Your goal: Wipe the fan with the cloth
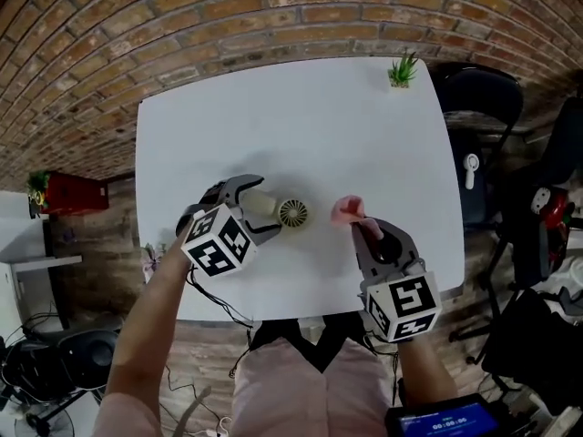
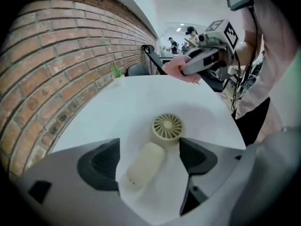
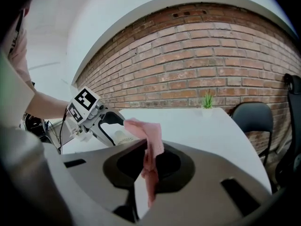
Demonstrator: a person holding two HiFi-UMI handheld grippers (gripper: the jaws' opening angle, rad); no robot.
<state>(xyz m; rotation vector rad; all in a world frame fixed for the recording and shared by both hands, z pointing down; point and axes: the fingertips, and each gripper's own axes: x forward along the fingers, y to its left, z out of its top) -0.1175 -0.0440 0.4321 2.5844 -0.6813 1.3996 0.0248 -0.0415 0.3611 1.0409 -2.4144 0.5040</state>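
Observation:
A small cream hand fan (image 1: 281, 211) lies on the white table (image 1: 291, 126), its round grille (image 2: 167, 126) facing up and its handle (image 2: 143, 163) toward me. My left gripper (image 1: 252, 209) stands open over it, the handle between the jaws with gaps on both sides; the pads do not press on it. A pink cloth (image 1: 347, 210) is pinched in my right gripper (image 1: 366, 227), which is shut on it just right of the fan. In the right gripper view the cloth (image 3: 149, 150) hangs from the closed jaws, and the left gripper (image 3: 101, 117) shows behind it.
A small potted plant (image 1: 402, 70) stands at the table's far right corner. A black chair (image 1: 483, 98) is beyond the right edge. A brick wall (image 1: 228, 16) runs behind the table. A red box (image 1: 75, 192) and cables sit on the floor at the left.

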